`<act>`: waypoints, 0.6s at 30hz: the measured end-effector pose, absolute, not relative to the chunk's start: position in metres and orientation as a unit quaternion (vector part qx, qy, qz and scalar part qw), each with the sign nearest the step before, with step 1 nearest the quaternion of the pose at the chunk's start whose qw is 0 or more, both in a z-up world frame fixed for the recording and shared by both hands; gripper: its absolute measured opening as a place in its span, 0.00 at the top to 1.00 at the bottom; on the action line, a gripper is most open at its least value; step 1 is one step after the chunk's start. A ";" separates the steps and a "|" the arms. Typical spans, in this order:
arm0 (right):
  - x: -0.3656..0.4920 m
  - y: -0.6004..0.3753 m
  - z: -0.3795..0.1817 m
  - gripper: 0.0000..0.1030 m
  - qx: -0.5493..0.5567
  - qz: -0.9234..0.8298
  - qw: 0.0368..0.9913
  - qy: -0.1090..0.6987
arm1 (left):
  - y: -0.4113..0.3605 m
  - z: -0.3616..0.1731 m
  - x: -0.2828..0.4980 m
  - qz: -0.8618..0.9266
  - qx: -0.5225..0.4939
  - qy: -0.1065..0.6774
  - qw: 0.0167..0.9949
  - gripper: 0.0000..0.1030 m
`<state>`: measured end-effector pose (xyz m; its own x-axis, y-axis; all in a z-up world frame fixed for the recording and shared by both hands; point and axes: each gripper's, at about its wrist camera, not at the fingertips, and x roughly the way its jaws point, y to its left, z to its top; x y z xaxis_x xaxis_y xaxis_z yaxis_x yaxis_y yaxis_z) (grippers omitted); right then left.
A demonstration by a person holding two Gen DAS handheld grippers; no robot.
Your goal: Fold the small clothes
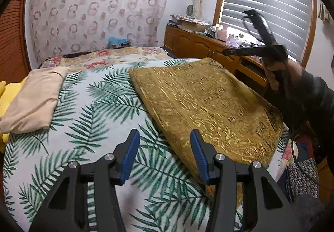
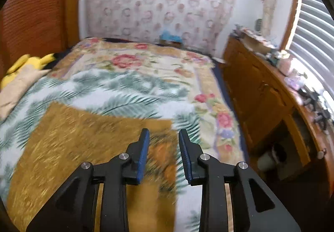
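A gold patterned cloth lies flat in a folded rectangle on the palm-leaf bedspread. My left gripper hovers open at the cloth's near left edge, nothing between its blue pads. In the right wrist view the same gold cloth is blurred below my right gripper, whose jaws stand apart and empty above the cloth's far right corner. A person's hand holds that gripper raised over the bed's right side.
A folded beige cloth lies at the left of the bed beside a yellow plush toy. A floral blanket covers the far end. A cluttered wooden cabinet runs along the right under a blind-covered window.
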<state>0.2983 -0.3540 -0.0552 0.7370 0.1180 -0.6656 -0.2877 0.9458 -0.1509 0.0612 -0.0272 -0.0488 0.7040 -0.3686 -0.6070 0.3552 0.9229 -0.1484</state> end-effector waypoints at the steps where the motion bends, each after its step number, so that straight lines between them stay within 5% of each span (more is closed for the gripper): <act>1: 0.285 -0.351 -0.057 0.71 -0.127 0.122 0.921 0.347 | -0.028 -0.051 0.060 -0.196 -0.008 0.334 0.922 0.52; 18: 0.138 -0.391 -0.108 0.66 -0.103 0.149 0.910 0.372 | -0.056 -0.068 0.018 -0.227 0.017 0.384 0.895 0.52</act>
<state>0.1382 -0.3908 -0.1083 0.6786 0.1945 -0.7083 -0.3474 0.9346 -0.0762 0.0181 -0.0558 -0.0681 0.6016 -0.3940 -0.6948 0.4195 0.8961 -0.1449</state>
